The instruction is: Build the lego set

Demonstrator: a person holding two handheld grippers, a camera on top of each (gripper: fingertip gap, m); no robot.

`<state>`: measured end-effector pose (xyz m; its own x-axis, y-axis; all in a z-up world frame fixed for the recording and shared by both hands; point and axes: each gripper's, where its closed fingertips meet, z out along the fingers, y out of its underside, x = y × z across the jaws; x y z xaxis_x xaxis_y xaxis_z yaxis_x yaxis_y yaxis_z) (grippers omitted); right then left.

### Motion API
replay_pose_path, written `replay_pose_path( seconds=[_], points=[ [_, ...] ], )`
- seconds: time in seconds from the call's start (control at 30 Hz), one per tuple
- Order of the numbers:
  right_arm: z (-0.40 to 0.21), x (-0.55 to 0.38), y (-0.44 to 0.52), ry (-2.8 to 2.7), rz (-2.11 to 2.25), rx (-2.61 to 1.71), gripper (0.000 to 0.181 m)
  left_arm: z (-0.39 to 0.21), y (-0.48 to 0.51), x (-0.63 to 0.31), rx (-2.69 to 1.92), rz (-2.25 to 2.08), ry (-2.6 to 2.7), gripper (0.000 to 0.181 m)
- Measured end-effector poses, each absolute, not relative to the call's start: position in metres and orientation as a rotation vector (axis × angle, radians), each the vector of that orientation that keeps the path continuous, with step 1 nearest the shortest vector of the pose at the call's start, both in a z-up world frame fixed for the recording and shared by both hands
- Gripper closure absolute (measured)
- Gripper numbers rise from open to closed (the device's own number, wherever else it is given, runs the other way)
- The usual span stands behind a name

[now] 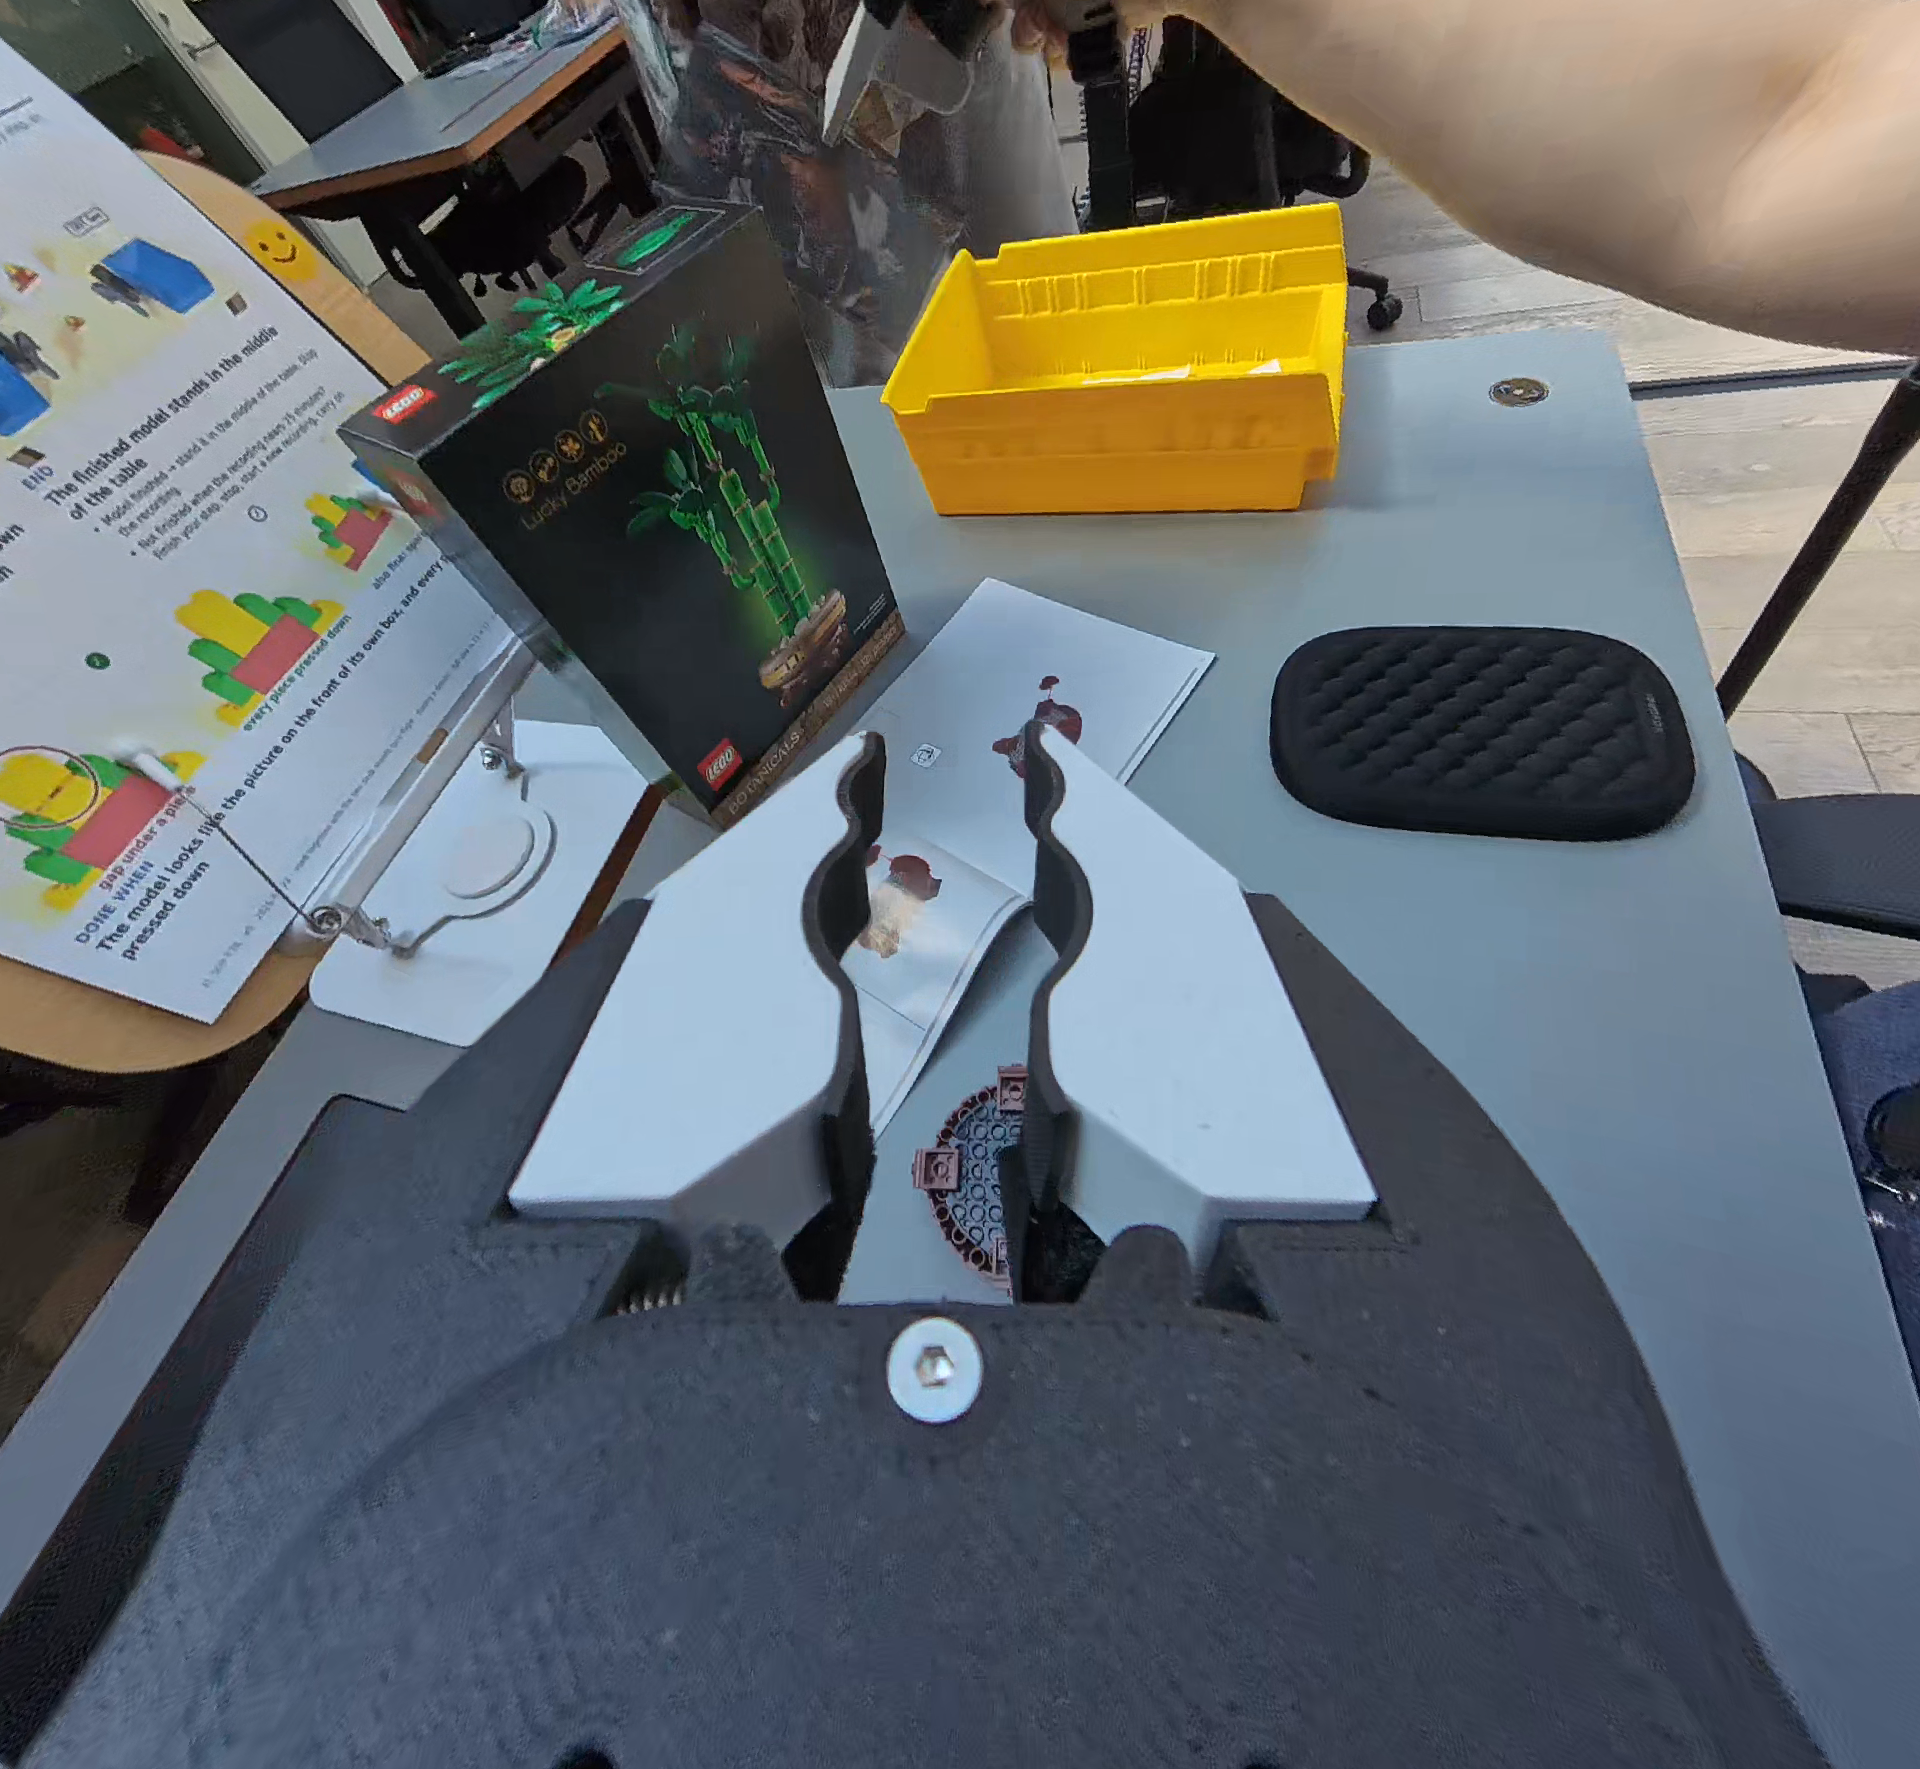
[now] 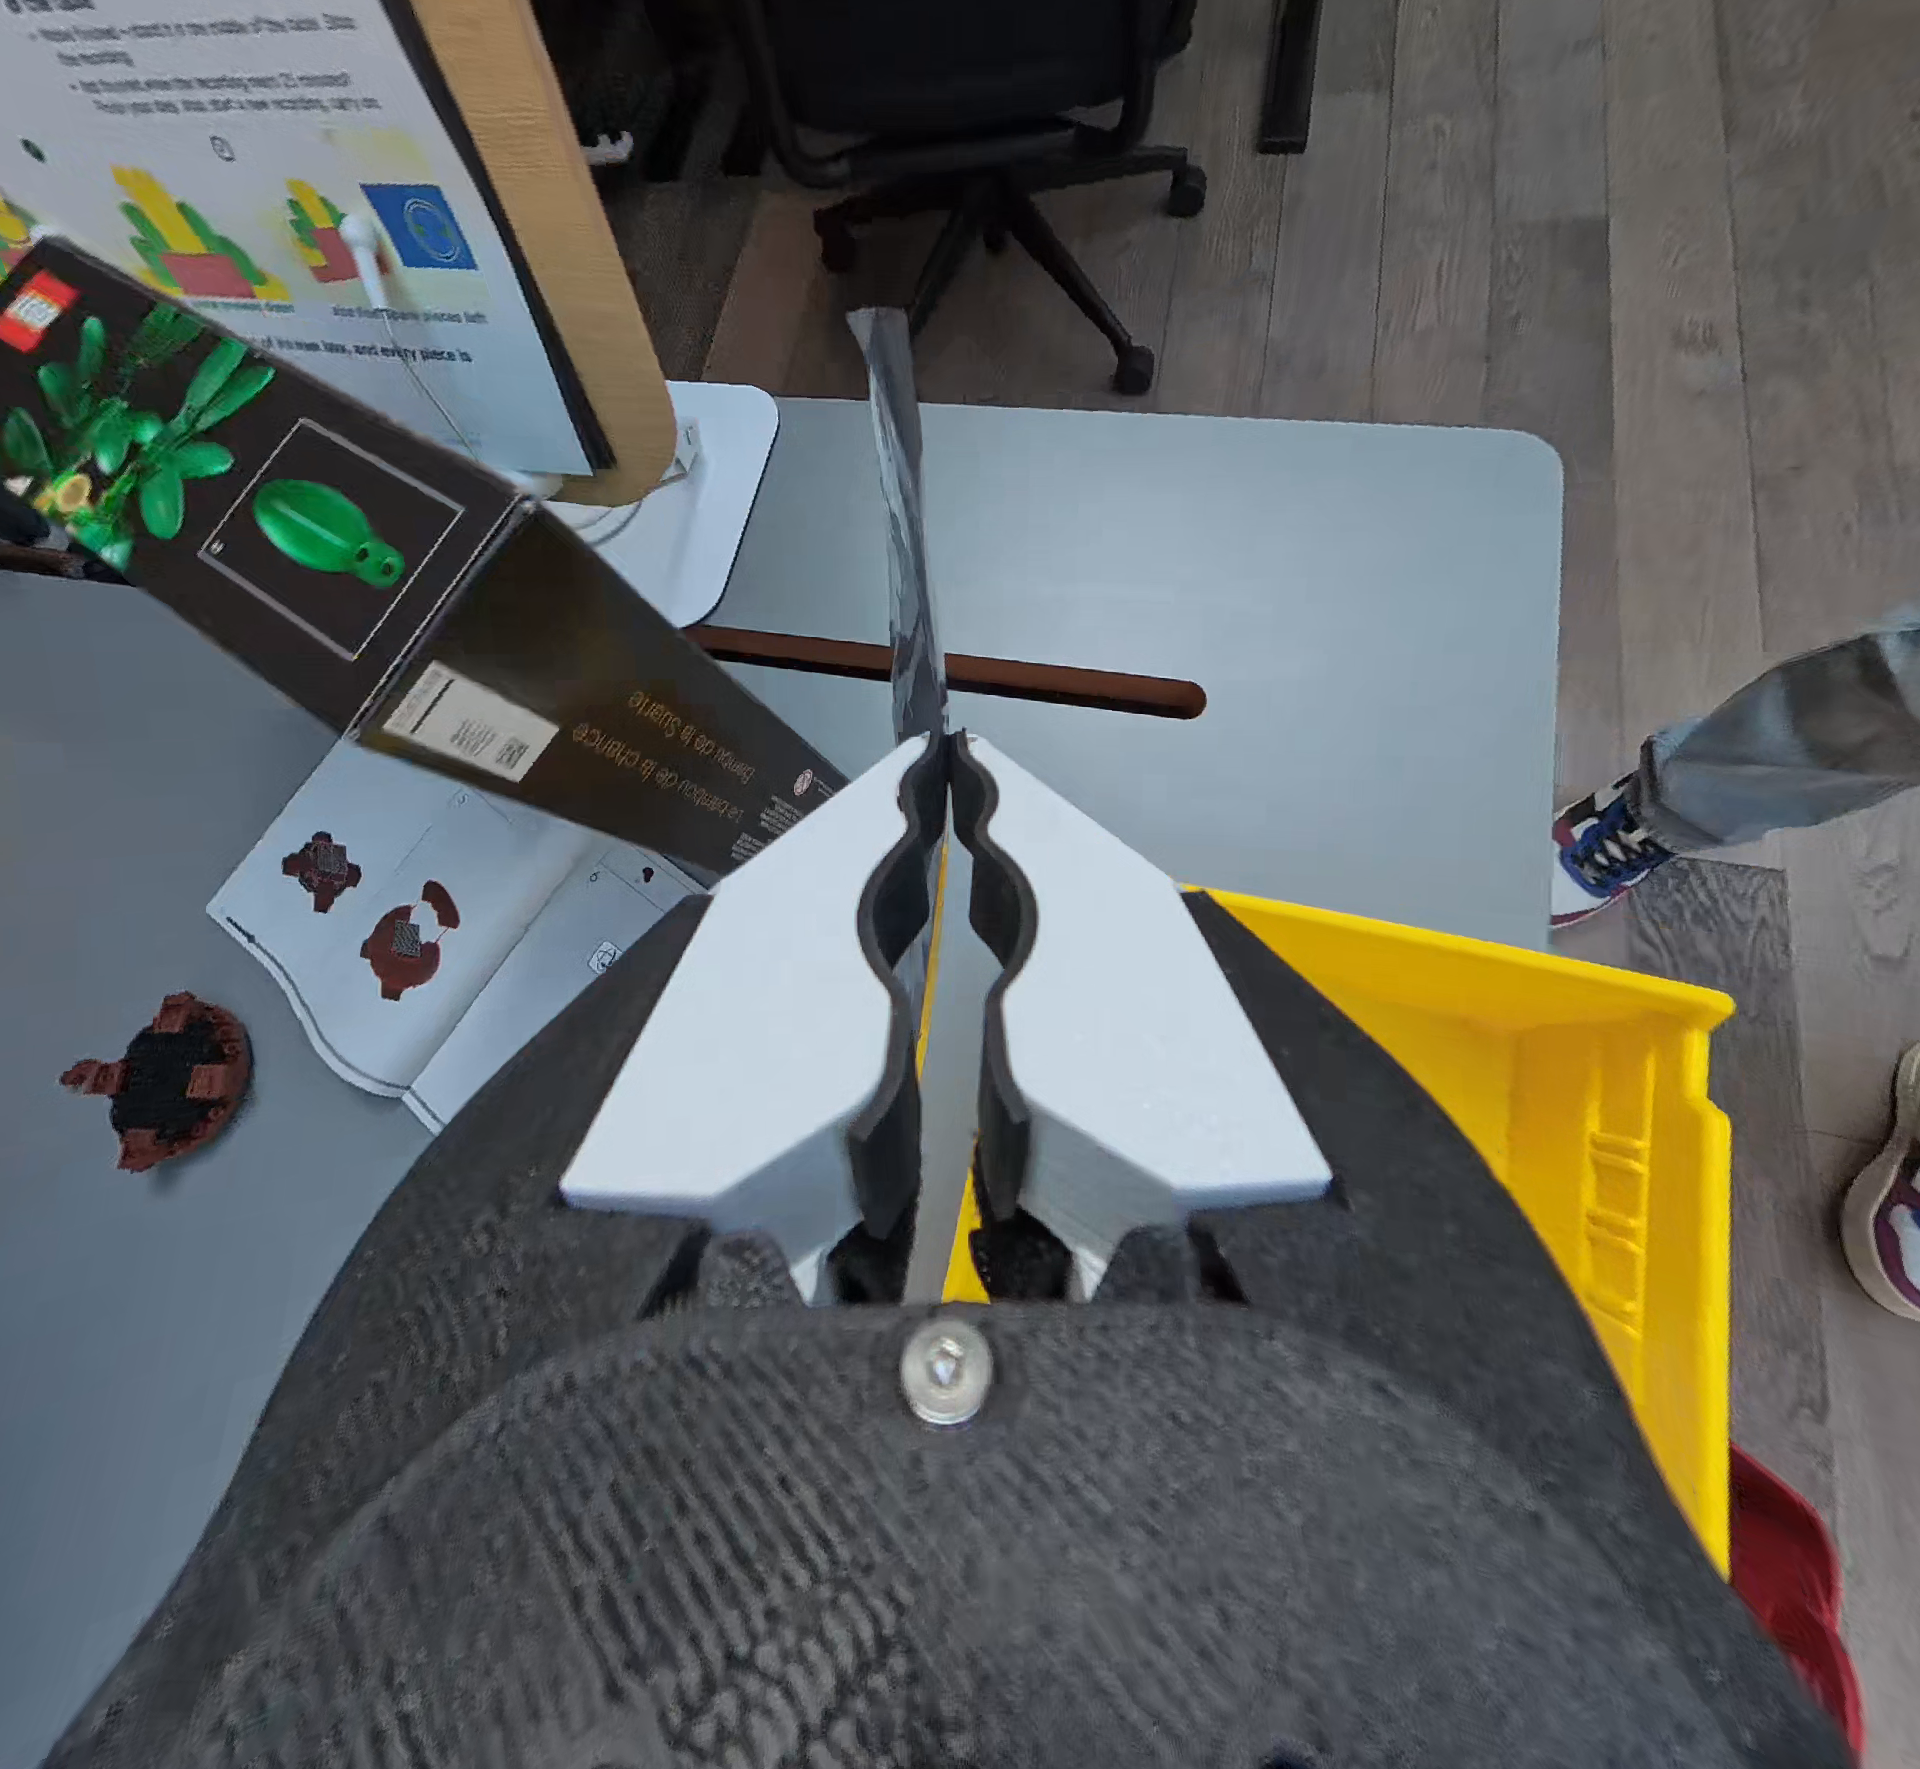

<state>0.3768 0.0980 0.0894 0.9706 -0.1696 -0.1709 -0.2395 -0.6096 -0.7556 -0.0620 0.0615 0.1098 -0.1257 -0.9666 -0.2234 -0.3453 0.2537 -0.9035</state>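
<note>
While the right gripper (image 2: 948,753) pinched a clear bag (image 2: 906,514) above the yellow bin (image 2: 1621,1096), its spread-fingered left gripper (image 1: 951,753) should arguably have steadied the tearing.

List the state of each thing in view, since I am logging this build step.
Left gripper: open, empty, above round brown brick base.
Right gripper: shut on clear plastic bag of pieces, held aloft.
Round brown brick base: partly built, lying flat.
Black cardboard set box: upright.
White instruction booklet: open, flat.
Yellow plastic bin: upright, something white inside.
</note>
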Motion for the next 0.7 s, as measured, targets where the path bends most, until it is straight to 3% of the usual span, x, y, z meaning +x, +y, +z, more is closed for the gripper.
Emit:
replay_pose_path(
  seconds=[0.03,0.4,0.7],
  points=[
    [0.08,0.386,0.112,0.325,0.158,-2.256,0.181,0.105,0.061,-0.07,-1.255,-0.884,1.641,0.157],
    [-0.06,0.464,0.193,0.543,0.422,-2.537,0.181,0.055,0.075,-0.145,-1.534,-0.73,1.551,0.159],
    [-0.122,0.503,0.195,0.547,0.291,-2.749,0.181,0.025,0.083,-0.153,-1.696,-0.735,1.505,0.159]
  ],
)
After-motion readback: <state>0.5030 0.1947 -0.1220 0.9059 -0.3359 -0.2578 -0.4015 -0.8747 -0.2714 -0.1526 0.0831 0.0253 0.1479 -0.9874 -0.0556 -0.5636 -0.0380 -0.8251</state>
